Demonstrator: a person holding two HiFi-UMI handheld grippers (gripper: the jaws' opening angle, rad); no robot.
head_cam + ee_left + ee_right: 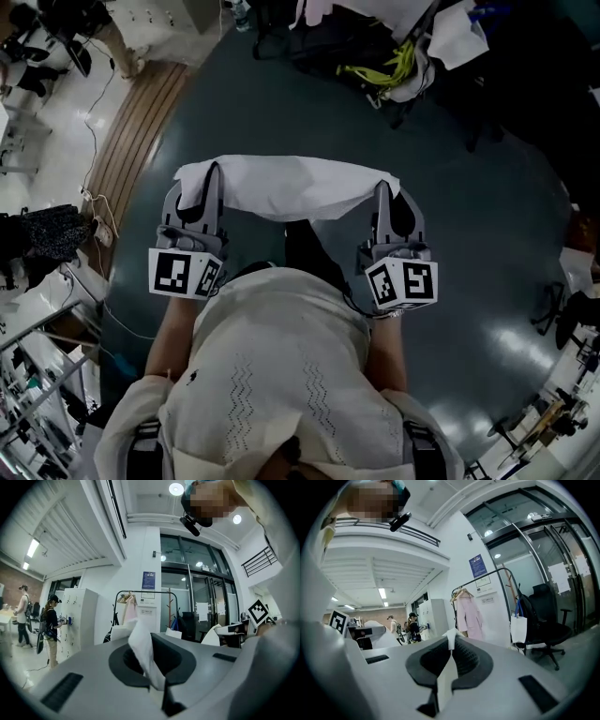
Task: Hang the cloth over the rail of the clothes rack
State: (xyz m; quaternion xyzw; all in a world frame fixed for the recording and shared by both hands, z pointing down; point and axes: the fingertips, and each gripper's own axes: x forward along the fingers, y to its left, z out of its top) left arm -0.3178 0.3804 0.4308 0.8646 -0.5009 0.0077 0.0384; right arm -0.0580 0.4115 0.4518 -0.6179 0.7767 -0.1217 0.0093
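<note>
A white cloth [286, 186] is stretched flat between my two grippers over the dark floor. My left gripper [202, 190] is shut on its left end, and a fold of cloth [144, 652] stands up between the jaws. My right gripper [385, 199] is shut on the right end, where a thin strip of cloth [446, 676] is pinched. The clothes rack stands ahead at a distance, with its black rail [150, 591] [485, 575] high up and a pink garment [130, 609] [468, 613] hanging on it.
A black office chair [548, 620] and a white bag [518, 629] stand beside the rack, near glass doors. Two people [50, 620] stand by white lockers [77, 616] to the left. Clutter [394, 56] and cables lie at the floor's far edge.
</note>
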